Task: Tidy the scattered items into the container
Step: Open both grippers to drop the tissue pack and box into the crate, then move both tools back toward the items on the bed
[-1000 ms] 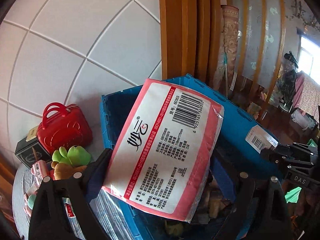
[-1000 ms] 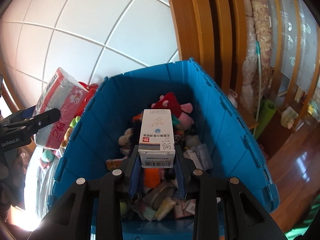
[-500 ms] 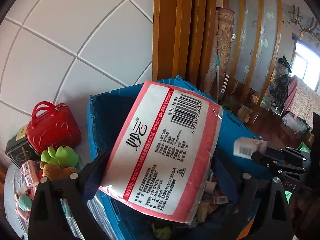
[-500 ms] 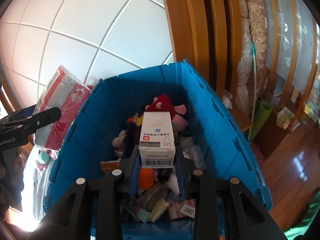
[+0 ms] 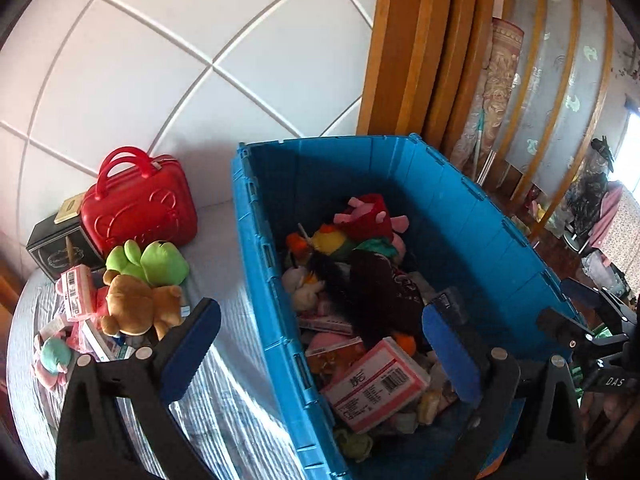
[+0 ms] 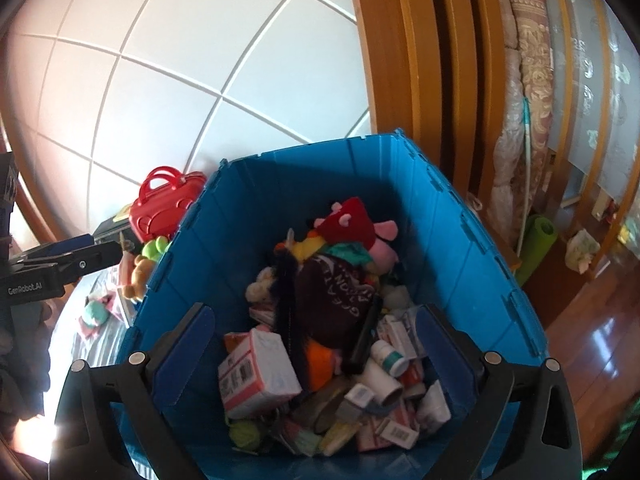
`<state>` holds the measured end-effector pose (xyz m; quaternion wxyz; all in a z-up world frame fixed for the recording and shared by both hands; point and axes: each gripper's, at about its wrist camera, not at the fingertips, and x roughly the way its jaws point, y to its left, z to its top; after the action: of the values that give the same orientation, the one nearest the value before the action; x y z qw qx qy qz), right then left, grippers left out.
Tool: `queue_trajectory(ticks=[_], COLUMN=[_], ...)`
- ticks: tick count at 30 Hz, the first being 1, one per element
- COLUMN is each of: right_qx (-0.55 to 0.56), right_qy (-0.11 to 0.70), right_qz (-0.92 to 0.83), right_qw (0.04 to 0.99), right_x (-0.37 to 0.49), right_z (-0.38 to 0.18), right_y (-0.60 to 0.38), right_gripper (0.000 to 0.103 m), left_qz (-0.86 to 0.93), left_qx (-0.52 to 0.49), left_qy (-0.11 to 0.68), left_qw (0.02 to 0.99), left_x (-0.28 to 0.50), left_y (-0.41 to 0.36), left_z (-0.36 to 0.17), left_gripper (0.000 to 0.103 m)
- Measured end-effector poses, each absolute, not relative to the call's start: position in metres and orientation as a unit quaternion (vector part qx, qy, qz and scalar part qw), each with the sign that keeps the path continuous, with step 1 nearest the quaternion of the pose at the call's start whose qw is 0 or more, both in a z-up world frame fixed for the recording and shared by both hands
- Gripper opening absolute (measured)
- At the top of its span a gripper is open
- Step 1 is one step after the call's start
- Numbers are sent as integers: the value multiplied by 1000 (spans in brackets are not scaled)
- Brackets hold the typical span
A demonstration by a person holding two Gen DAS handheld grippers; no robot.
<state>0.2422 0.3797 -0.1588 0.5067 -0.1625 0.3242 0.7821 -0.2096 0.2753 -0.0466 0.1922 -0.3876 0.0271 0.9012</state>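
Left wrist view shows the left gripper [image 5: 320, 344] and right gripper [image 6: 314, 354] both spread wide and empty over the blue crate [image 5: 260, 240] of plush toys and boxes, so the left should next swing toward the brown bear [image 5: 132, 308] at frame left.

I am looking at a table [image 5: 224, 364] covered in a shiny, silvery grey sheet. A blue crate [image 5: 260, 280] is sitting on it at the right, against the white tiled wall. To its left, at the far edge, a red toy case [image 5: 140, 204] is standing upright with a black box [image 5: 56, 252] touching its left side. Nearer, a green plush frog [image 5: 156, 260] and a brown teddy bear [image 5: 132, 304] are lying together, with a pink packet [image 5: 78, 292] and a mint and pink plush [image 5: 52, 360] just beside them at the left.
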Motion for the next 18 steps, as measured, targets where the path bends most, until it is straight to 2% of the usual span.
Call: queue_trajectory(ticks=[18], right_qx=[-200], right_qy=[275], right_qz=[846], right_qw=[411], right_x=[101], right_z=[-128], right_y=[370], right_gripper=[103], left_qz=[909], left_qx=[-410], left_qy=[-30], left_qw=[66], left_x=[-189], left_y=[116], left_z=[-78], left_gripper=[102])
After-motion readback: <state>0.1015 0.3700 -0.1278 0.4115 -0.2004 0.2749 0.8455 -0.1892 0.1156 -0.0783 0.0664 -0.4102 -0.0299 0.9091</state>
